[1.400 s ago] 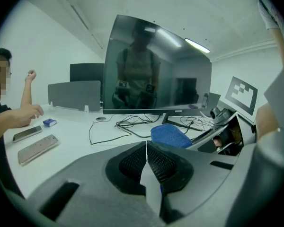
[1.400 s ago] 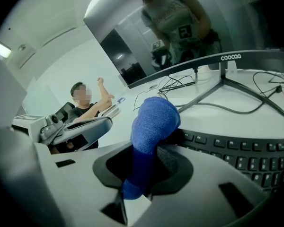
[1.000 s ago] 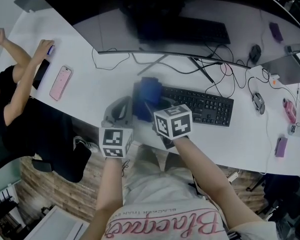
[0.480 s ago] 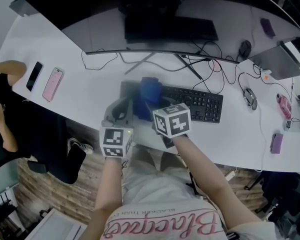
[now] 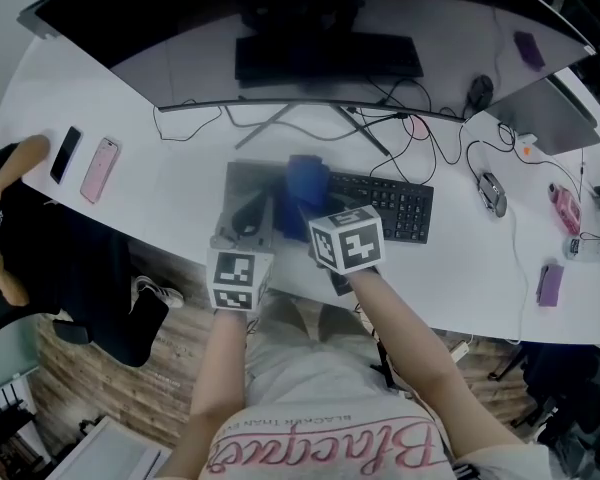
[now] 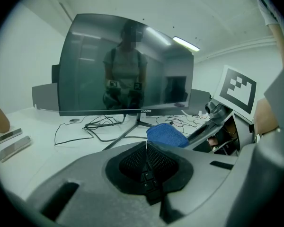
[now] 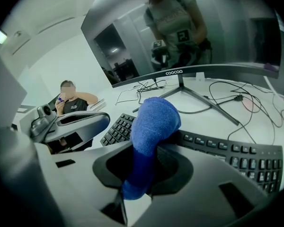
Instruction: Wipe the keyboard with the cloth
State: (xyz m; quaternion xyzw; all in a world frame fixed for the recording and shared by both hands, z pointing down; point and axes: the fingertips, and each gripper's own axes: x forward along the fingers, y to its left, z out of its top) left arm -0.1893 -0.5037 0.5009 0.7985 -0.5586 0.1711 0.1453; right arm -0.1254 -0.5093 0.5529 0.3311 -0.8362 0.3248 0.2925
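Where the arms are: both forearms reach forward from the body side by side, with the right gripper (image 5: 310, 211) just to the right of the left gripper (image 5: 246, 218) and both marker cubes facing up.
Right gripper: its jaws are clamped on the cloth (image 5: 305, 180) and point down and forward at the left part of the keyboard (image 5: 392, 204).
Left gripper: its jaws are brought together with nothing between them, tips down over the keyboard's left end, and a few keys show just beneath them.
Cloth: blue and towel-like, bunched into a thick roll. It pokes out past the right gripper's tips as a rounded lump over the keys just ahead; whether it touches them cannot be told.
Keyboard: black, lying crosswise ahead of both grippers on the white desk (image 5: 180, 183), most of its length running off to the right of the right gripper.
Since earlier: both grippers and the cloth sit much as they did half a second ago, with the cloth on the same left stretch of keys. The keyboard has slid slightly leftward in the head view.
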